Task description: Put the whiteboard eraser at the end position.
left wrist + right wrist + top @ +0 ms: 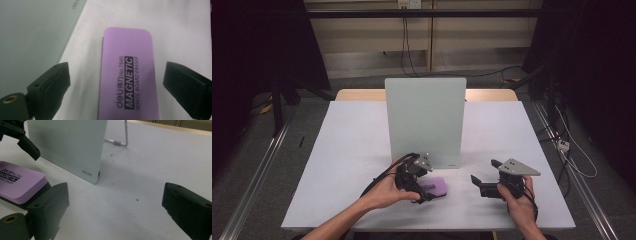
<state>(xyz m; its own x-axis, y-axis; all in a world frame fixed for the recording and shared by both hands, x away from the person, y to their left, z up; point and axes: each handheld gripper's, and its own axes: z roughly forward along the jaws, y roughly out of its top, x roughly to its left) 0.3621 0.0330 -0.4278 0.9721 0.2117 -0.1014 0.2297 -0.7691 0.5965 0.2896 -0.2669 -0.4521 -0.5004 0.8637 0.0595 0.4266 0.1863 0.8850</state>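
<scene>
A purple magnetic whiteboard eraser (438, 186) lies flat on the white table (352, 150), just in front of an upright pale-green glass board (426, 120). My left gripper (428, 186) straddles the eraser (127, 72); its jaws stand open with a gap on each side, and the pads do not touch it. My right gripper (484, 171) hovers low over the table to the right of the eraser, open, with nothing between its jaws (115, 202). From the right gripper view, the eraser (20, 182) lies at the left, with a left-gripper jaw above it.
The glass board (67, 145) stands on a metal wire foot (122, 143) near the table's middle. Bare tabletop lies left and right of it. Cables run over the floor beyond the table's far and right edges.
</scene>
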